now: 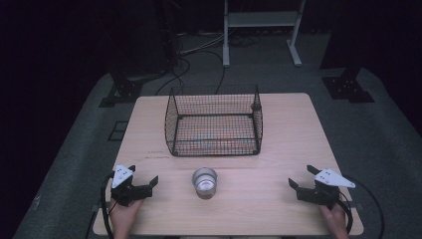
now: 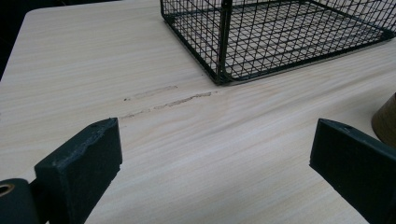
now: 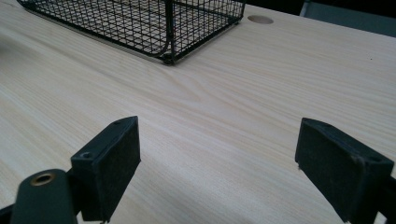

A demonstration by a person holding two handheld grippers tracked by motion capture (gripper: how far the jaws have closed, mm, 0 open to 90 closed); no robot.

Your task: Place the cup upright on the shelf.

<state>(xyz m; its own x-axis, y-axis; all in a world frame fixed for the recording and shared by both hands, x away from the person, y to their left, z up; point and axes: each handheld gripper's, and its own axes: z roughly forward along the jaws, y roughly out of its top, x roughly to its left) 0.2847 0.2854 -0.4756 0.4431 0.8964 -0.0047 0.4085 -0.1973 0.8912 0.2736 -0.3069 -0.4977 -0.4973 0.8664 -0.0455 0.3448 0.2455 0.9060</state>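
Observation:
A black wire basket (image 1: 214, 127) stands on the middle of the light wooden table (image 1: 283, 144), and its near corner shows in the left gripper view (image 2: 224, 70) and in the right gripper view (image 3: 170, 51). A small metal cup (image 1: 205, 181) stands upright in front of the basket; its brownish side edge (image 2: 386, 122) shows at the right of the left gripper view. My left gripper (image 1: 144, 175) rests near the table's front left, open with nothing between its jaws (image 2: 212, 163). My right gripper (image 1: 302, 177) rests near the front right, open and empty too (image 3: 217, 158).
Scratch marks (image 2: 159, 100) cross the tabletop left of the basket. A round hole (image 3: 260, 19) sits in the table beyond the basket. Behind the table stand a white frame (image 1: 261, 30) and cables (image 1: 199, 55) on grey floor.

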